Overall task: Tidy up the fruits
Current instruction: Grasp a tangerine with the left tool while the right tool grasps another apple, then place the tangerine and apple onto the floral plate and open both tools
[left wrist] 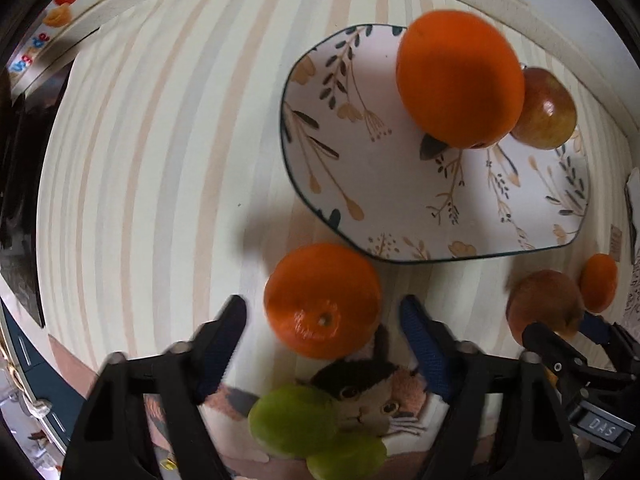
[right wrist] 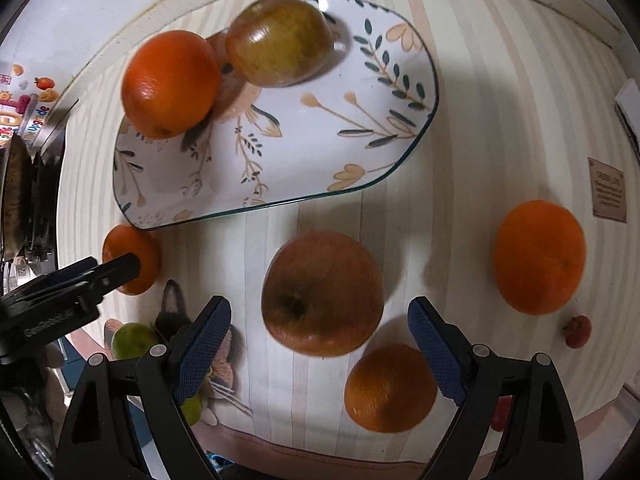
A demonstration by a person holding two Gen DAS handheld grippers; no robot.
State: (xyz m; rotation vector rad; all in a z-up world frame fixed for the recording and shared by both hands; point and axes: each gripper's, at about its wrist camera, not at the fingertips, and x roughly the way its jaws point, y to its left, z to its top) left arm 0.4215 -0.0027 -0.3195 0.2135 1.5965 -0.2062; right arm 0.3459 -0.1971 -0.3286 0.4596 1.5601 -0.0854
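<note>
Both grippers point down at the striped surface [right wrist: 460, 160].

Left gripper [left wrist: 324, 320]: I have its fingers [left wrist: 224, 344] spread, one either side of a mandarin [left wrist: 322, 300] that sits on the surface just below the plate's near edge. Gaps visible on both sides, pads not touching it. No other frame to judge motion.

Right gripper [right wrist: 320, 332]: fingers [right wrist: 204, 344] spread wide around the brown-red apple [right wrist: 322, 292], stem dimple facing the camera. Clear gap on each side, so nothing pinched.

Floral plate [right wrist: 280, 168] holds a large orange [right wrist: 170, 84] and a second apple [right wrist: 278, 40], the two touching each other at the plate's far end.

Loose on the surface: an orange [right wrist: 390, 388] just beside the right-hand apple, another orange [right wrist: 538, 256] well apart near the edge, a small red fruit [right wrist: 578, 330] past it. Green grapes [left wrist: 296, 420] lie on the cat print [left wrist: 372, 396] near the left gripper.

Left gripper's tip also shows in the right wrist view, next to the mandarin.
</note>
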